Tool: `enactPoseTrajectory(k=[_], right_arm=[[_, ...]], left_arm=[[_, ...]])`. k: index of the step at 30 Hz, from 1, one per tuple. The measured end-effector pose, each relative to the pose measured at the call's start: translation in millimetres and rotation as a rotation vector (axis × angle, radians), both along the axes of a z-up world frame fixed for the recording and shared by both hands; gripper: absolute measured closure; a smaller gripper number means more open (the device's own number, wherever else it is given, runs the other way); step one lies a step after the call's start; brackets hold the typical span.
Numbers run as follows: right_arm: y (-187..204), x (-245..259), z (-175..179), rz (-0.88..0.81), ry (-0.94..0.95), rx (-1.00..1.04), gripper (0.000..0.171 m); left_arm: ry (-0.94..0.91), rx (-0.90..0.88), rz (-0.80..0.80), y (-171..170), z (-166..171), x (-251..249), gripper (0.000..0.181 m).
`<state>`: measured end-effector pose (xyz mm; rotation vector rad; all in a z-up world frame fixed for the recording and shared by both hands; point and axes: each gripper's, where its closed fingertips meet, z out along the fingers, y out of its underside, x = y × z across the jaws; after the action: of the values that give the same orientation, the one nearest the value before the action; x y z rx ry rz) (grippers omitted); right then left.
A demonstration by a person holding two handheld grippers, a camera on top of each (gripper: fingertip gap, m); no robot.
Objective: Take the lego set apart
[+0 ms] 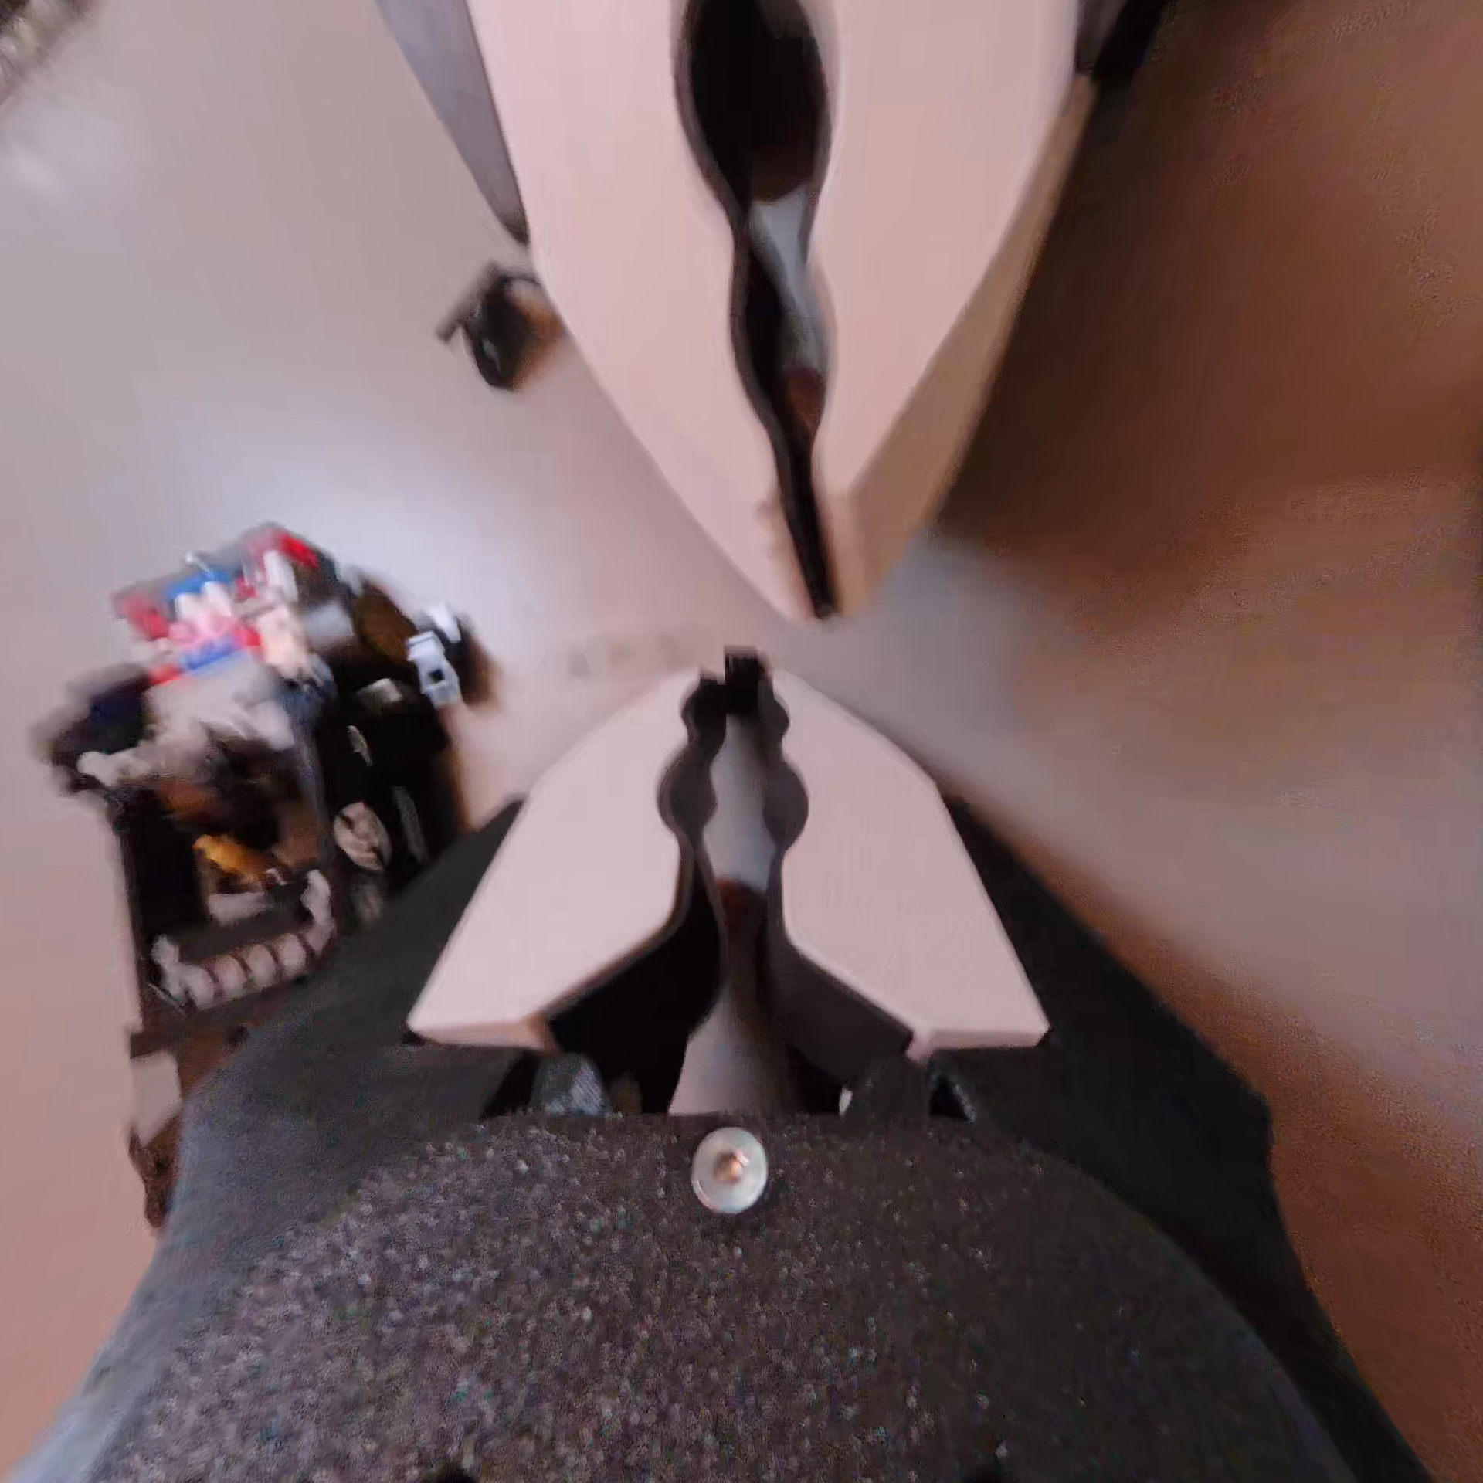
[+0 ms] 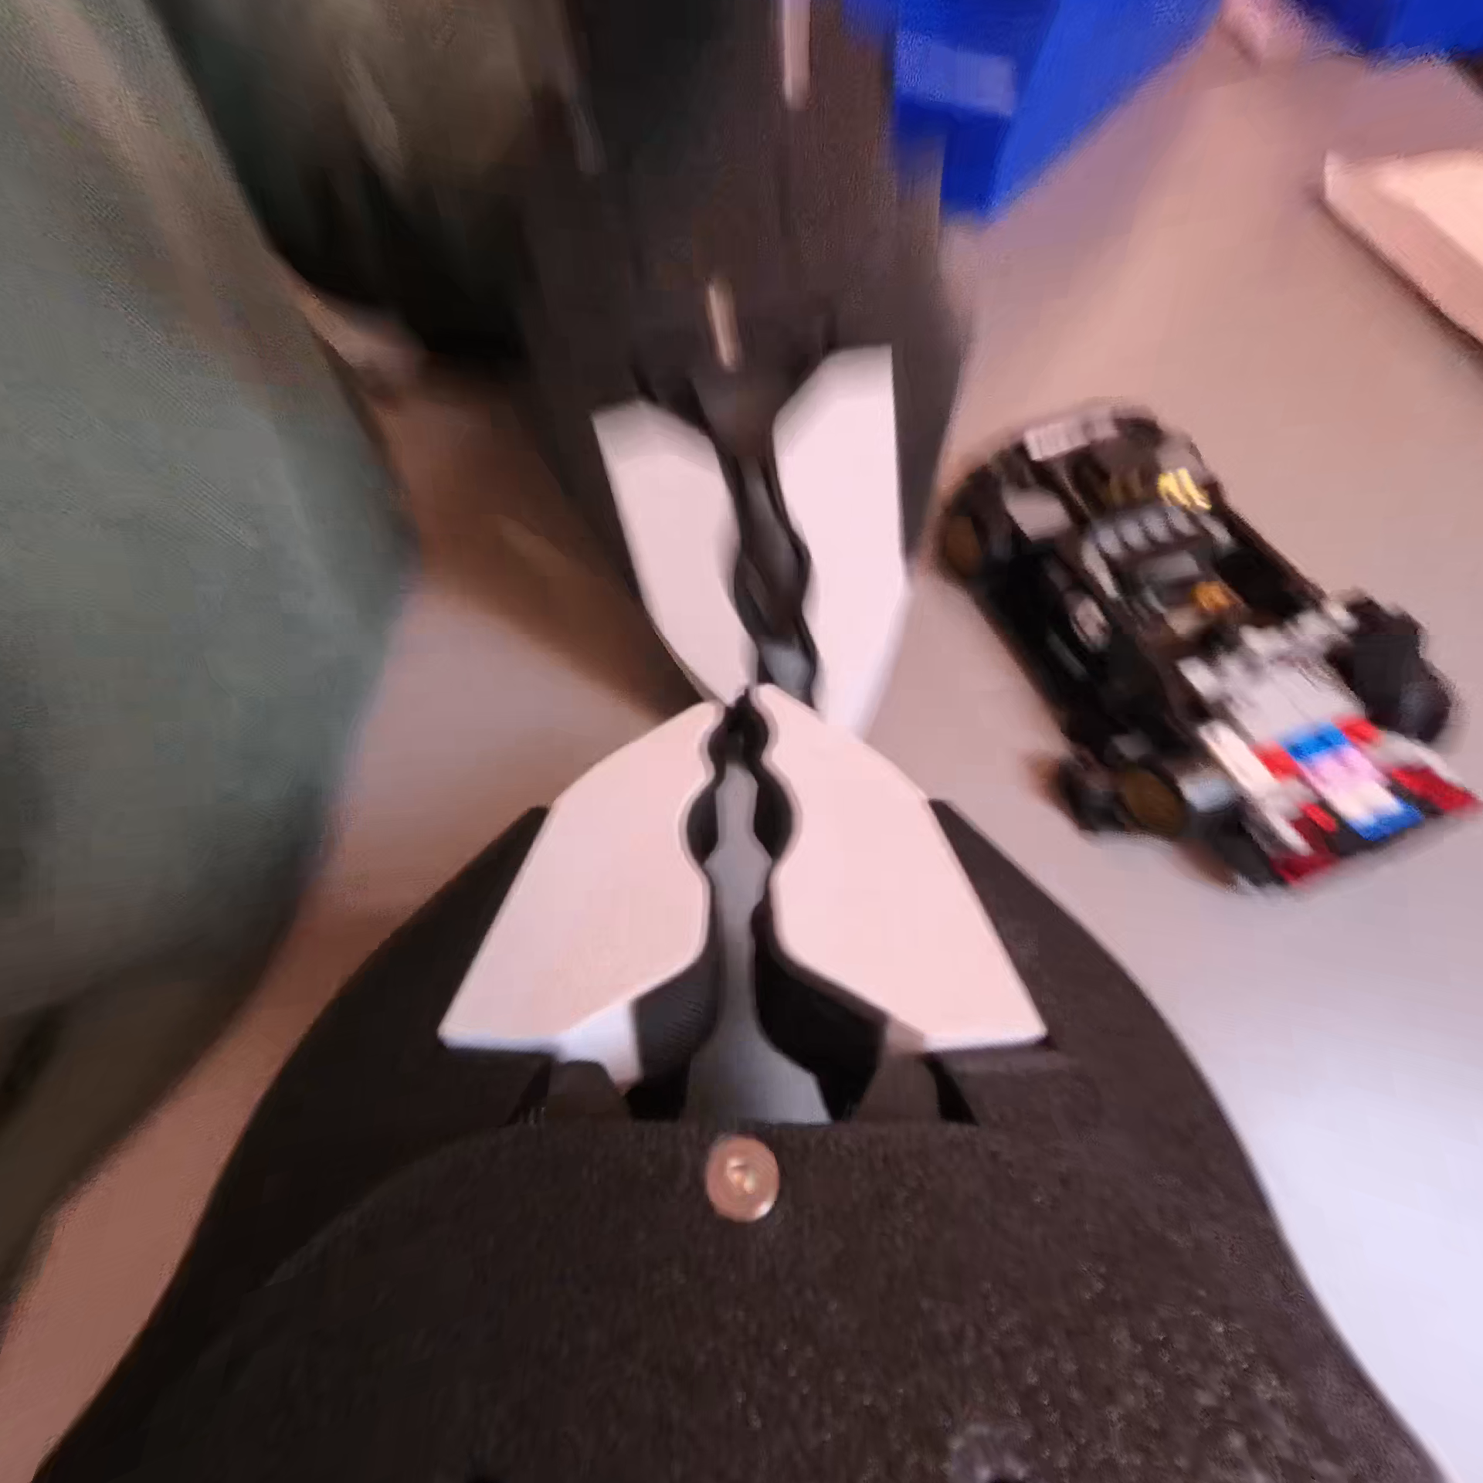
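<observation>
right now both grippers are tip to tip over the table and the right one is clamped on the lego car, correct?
Not quite. The right gripper is not on the lego car: the right wrist view shows the car lying on the table off to the side, apart from both grippers. The tips do meet, left gripper included.

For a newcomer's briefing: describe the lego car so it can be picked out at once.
Start from the pale tabletop. To the right of the two white tongs meeting tip to tip lies the lego car. It is the only brick-built thing there: mostly black, with a white, red and blue striped end.
</observation>
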<state>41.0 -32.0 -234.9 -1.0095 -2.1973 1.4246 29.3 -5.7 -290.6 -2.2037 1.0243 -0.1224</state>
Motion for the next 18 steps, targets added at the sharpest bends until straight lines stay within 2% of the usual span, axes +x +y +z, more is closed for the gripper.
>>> enactPoseTrajectory(k=[1, 3, 6, 9, 18], right_arm=[[-6, -1, 14, 0.008, 0.022, -0.048, 0.171], [16, -9, 5, -0.079, 0.086, 0.118, 0.171], [47, -4, 24, -0.171, 0.098, -0.034, 0.171], [63, -8, 39, -0.229, 0.156, -0.027, 0.171], [54, -11, 26, -0.206, 0.135, -0.004, 0.171]], left_arm=[[-0.027, 0.018, 0.0, 2, 5, 5, 0.171], [-0.07, 0.119, 0.01, 9, 26, 5, 0.171], [-0.142, 0.119, 0.067, 9, 39, -10, 0.172], [-0.179, 0.103, 0.061, 8, 40, -10, 0.172], [-0.172, 0.088, 0.032, 6, 33, -1, 0.172]])
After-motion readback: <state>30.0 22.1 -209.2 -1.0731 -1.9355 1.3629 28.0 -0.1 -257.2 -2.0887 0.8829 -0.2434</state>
